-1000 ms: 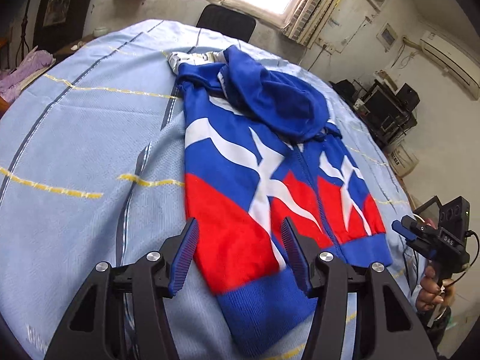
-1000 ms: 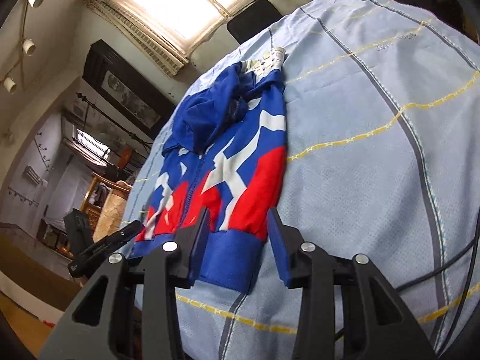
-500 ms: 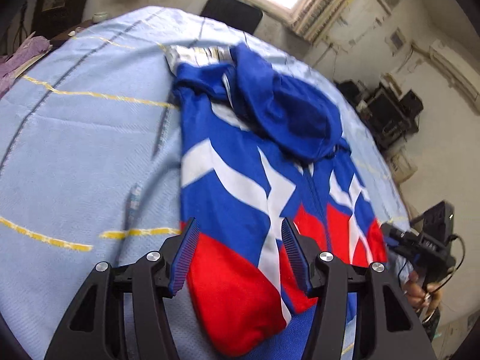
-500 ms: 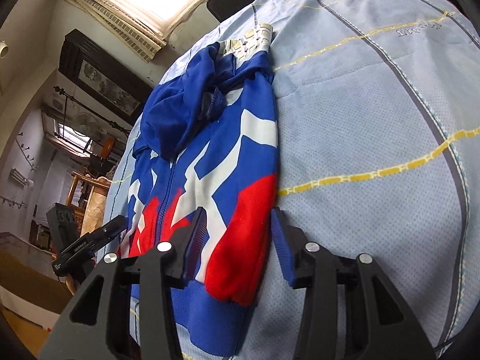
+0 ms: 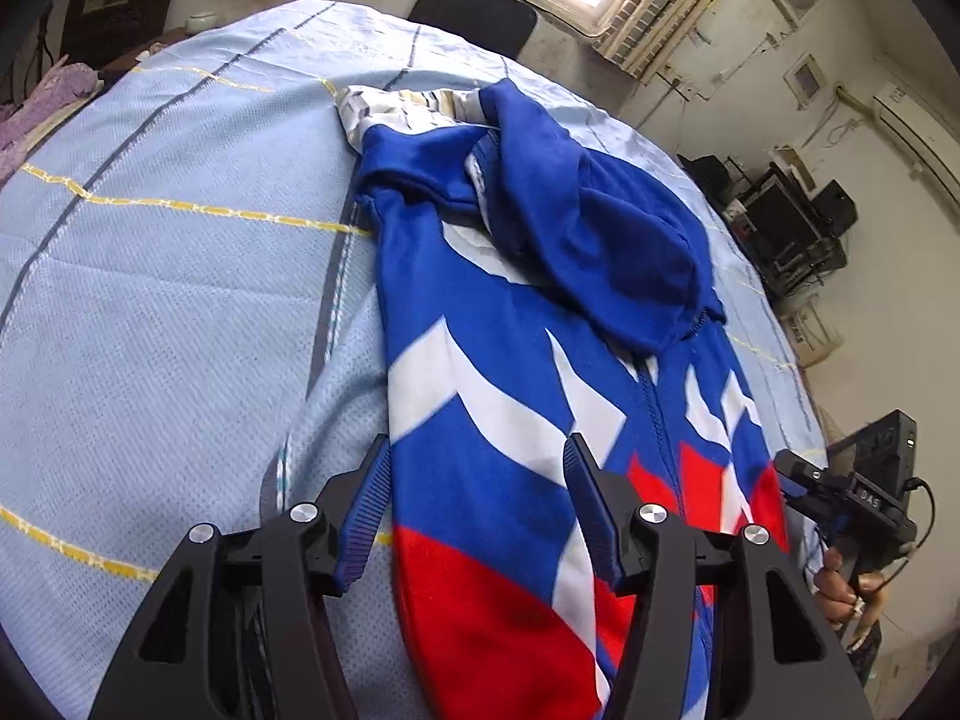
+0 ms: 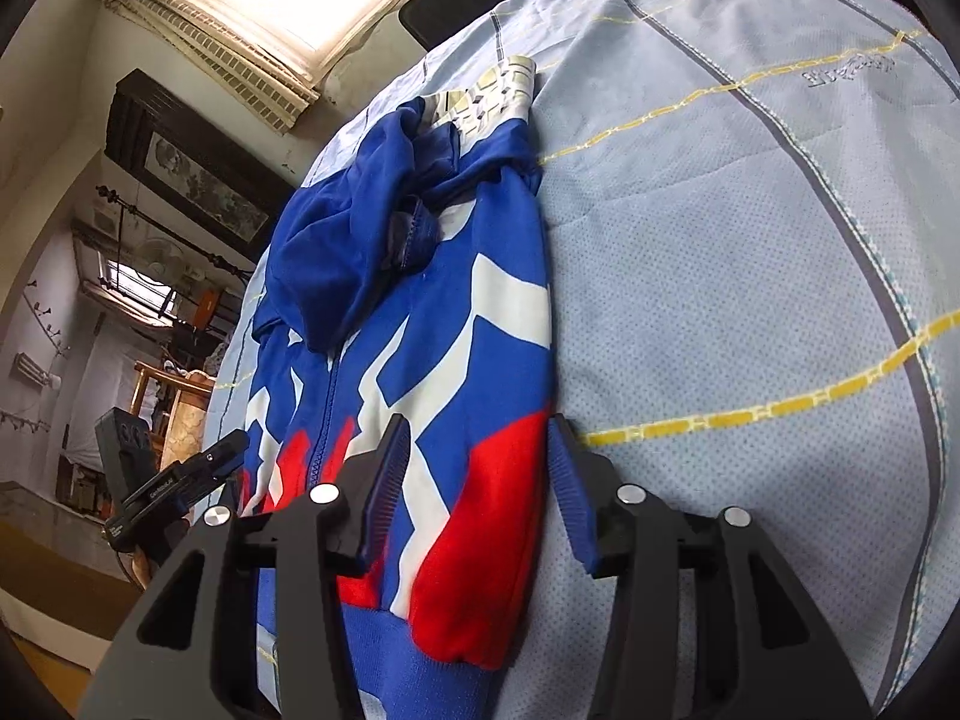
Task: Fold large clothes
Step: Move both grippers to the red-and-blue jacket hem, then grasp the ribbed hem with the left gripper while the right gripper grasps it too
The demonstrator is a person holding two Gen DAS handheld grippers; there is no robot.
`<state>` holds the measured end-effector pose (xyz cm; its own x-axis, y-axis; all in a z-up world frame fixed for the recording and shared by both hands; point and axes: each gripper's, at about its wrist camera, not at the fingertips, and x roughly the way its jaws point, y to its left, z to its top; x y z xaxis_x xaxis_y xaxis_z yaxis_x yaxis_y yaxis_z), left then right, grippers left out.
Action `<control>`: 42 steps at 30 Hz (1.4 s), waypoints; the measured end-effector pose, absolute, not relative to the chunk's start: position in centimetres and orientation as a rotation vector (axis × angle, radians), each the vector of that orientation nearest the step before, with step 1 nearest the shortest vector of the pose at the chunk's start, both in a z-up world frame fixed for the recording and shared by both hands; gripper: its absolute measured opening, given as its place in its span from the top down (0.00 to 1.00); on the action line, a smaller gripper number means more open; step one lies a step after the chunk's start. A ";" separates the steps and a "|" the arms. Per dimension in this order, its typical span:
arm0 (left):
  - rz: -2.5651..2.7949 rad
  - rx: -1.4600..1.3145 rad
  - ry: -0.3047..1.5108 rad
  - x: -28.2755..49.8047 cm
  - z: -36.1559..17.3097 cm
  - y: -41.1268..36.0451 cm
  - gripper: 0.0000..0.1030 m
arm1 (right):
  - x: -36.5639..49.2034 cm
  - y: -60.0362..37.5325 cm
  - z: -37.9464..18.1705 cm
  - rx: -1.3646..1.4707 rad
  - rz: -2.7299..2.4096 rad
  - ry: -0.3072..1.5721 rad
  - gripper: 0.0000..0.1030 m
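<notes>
Left wrist view: hooded jacket [image 5: 516,396] lies long and narrow on the blue bedsheet [image 5: 168,312]; left gripper [image 5: 474,498] half open over one side edge, holding nothing
Right wrist view: right gripper [image 6: 480,480] half open over the other edge, empty
Left to do: fold it shorter
</notes>
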<state>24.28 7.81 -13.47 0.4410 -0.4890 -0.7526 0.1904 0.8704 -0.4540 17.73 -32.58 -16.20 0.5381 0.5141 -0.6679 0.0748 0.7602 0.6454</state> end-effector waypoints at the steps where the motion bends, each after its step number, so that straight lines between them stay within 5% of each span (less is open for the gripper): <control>1: -0.449 -0.335 1.039 23.9 -13.5 7.9 0.44 | 17.6 -32.5 -16.2 0.675 0.296 0.985 0.54; 23: -0.576 -0.239 1.049 15.8 -13.6 5.7 0.44 | 9.7 -30.0 -16.2 0.608 0.488 1.006 0.61; 26: -0.564 -0.196 1.036 15.5 -13.5 5.3 0.51 | 9.9 -29.9 -16.4 0.586 0.475 1.006 0.73; 31: -0.569 -0.220 1.023 15.8 -13.6 6.1 0.86 | 9.9 -30.0 -16.6 0.552 0.468 1.000 0.81; 42: -0.597 -0.244 0.904 16.6 -9.0 6.1 0.88 | 10.6 -30.3 -13.2 0.593 0.530 0.887 0.91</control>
